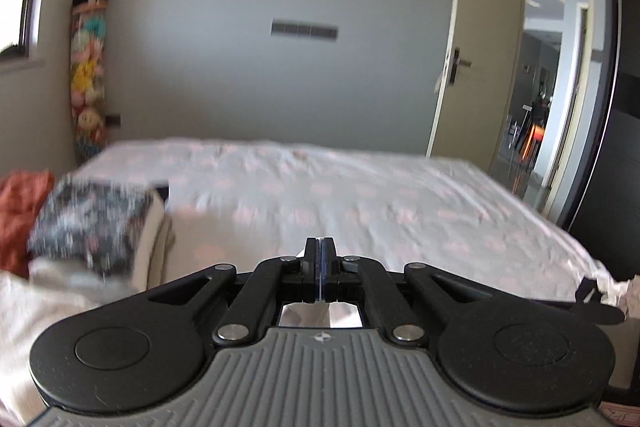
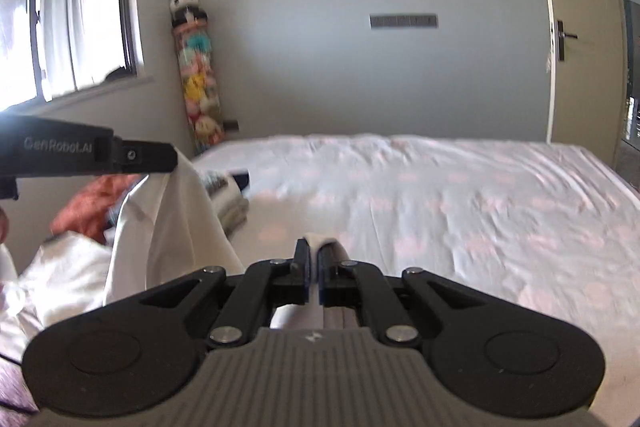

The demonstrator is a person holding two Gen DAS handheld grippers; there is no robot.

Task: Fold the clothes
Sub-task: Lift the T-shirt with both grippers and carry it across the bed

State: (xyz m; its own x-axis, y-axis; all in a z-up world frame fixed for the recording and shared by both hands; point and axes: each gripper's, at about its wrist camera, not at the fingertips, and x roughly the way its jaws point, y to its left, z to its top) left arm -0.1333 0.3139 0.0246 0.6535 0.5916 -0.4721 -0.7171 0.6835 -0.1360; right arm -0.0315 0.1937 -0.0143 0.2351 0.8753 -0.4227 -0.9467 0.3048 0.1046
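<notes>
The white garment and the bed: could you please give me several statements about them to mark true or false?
1. The right gripper is shut on the white garment. True.
2. The left gripper holds the same garment. True.
3. The bed has a plain dark sheet. False: it is light with faint pink spots.
4. The folded pile lies at the bed's right edge. False: it is at the left.
5. The door stands open. True.

White garment (image 2: pixel 168 227) hanging in folds, lifted above bed's left edge
</notes>
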